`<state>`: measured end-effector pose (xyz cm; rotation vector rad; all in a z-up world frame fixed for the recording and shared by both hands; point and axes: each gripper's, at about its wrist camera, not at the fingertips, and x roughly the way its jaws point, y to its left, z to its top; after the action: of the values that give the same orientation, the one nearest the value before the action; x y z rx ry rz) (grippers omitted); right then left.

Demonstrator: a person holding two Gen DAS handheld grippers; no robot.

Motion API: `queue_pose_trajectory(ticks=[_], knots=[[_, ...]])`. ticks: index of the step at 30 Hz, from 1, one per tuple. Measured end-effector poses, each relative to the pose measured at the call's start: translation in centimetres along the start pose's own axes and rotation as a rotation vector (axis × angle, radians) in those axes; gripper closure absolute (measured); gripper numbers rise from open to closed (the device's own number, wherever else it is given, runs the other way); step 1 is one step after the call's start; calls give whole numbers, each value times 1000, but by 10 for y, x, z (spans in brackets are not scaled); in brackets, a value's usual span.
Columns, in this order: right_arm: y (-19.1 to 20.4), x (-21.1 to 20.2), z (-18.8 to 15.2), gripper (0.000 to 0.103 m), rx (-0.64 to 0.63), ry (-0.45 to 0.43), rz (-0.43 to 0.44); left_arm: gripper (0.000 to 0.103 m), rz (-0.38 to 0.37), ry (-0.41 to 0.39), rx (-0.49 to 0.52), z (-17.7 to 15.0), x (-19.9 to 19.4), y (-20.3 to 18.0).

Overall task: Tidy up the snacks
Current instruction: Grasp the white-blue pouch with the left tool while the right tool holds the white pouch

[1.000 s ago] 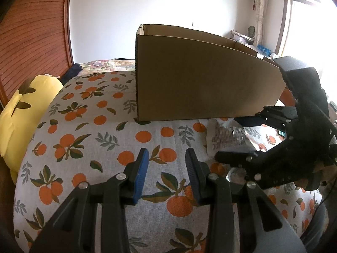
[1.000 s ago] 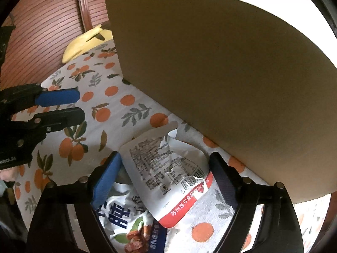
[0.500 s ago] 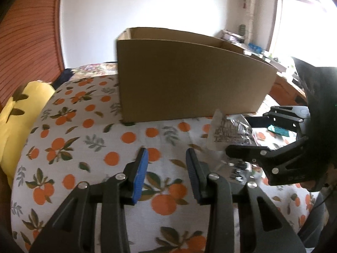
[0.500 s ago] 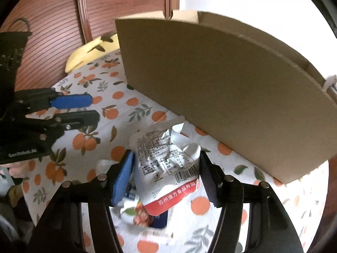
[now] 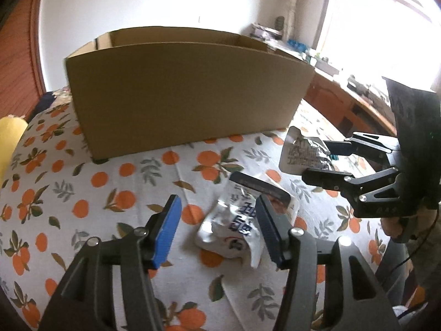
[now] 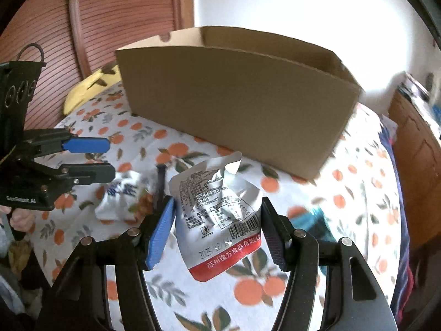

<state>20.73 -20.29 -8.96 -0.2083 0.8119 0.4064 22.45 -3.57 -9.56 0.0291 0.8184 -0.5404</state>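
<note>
An open brown cardboard box [image 5: 187, 99] [image 6: 239, 104] stands at the back of the orange-print cloth [image 5: 82, 193]. My right gripper [image 6: 217, 207] [image 5: 317, 161] is shut on a silver snack pouch [image 6: 217, 215] [image 5: 300, 154] with a red bottom band, held above the cloth in front of the box. A crumpled white-and-blue snack pouch [image 5: 234, 220] [image 6: 121, 195] lies on the cloth. My left gripper [image 5: 217, 207] [image 6: 109, 158] hovers over it with its jaws opening; the pads do not press on the pouch.
A yellow cushion [image 5: 8, 138] [image 6: 88, 88] sits at the cloth's left edge by a slatted wooden door [image 6: 110, 13]. A wooden cabinet [image 6: 413, 143] stands on the right. Something teal [image 6: 311, 220] lies on the cloth right of my right gripper.
My right gripper closed on the silver pouch and lifted it off the cloth. My left gripper shifted right over the crumpled pouch and its jaws widened.
</note>
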Motion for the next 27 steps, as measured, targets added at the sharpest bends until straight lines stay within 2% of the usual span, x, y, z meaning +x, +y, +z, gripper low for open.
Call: queue_pose_trajectory(ticks=[5, 15, 27], knots=[[-8, -5, -16, 40, 27, -4, -33, 42, 3, 32, 52, 2, 6, -18], [-21, 0, -31, 40, 85, 15, -34, 38, 23, 113, 110, 4, 27, -42], [-29, 3, -33, 40, 122, 28, -10, 35, 129, 154, 206, 2, 41, -56]])
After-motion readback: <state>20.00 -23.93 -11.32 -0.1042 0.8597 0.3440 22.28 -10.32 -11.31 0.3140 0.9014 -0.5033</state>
